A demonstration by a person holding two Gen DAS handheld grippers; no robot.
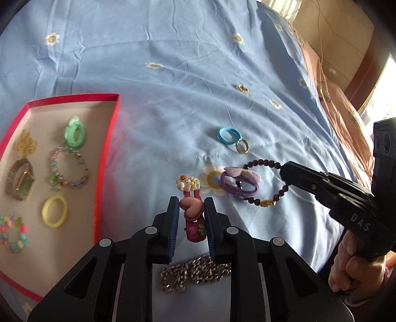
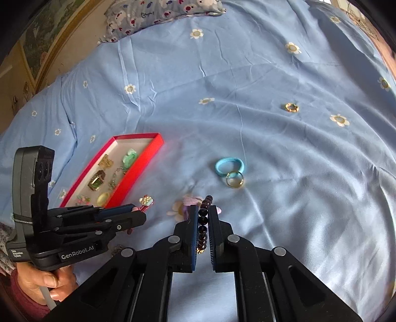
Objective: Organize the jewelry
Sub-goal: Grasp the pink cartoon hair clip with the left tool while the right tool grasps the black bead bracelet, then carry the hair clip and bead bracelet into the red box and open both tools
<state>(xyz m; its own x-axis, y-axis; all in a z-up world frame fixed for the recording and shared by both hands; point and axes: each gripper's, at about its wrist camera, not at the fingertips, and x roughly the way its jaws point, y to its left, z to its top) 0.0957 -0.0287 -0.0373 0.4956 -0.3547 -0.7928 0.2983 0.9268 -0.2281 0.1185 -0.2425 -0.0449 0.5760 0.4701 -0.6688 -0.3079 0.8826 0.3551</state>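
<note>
My left gripper (image 1: 191, 201) is shut on a pink cartoon hair clip (image 1: 192, 215) that stands between its blue pads above the bed. The right gripper (image 2: 203, 210) is shut on a dark purple bead bracelet (image 2: 203, 225), whose loop also shows in the left wrist view (image 1: 262, 201) beside a purple hair tie (image 1: 238, 182). A red box (image 1: 109, 153) lies to the left, holding a green hair tie (image 1: 75, 132), a bead bracelet (image 1: 68, 171), a watch (image 1: 21, 182) and a yellow ring (image 1: 55, 211). A silver chain (image 1: 190, 272) lies under the left gripper.
On the blue flowered bedsheet (image 2: 284, 153) lie a blue hair tie (image 2: 229, 167), a metal ring (image 2: 234, 182) and a small gold ring (image 2: 291, 107) farther away. A patterned pillow (image 2: 158, 14) sits at the bed's far edge. A hand (image 1: 351, 265) grips the right tool.
</note>
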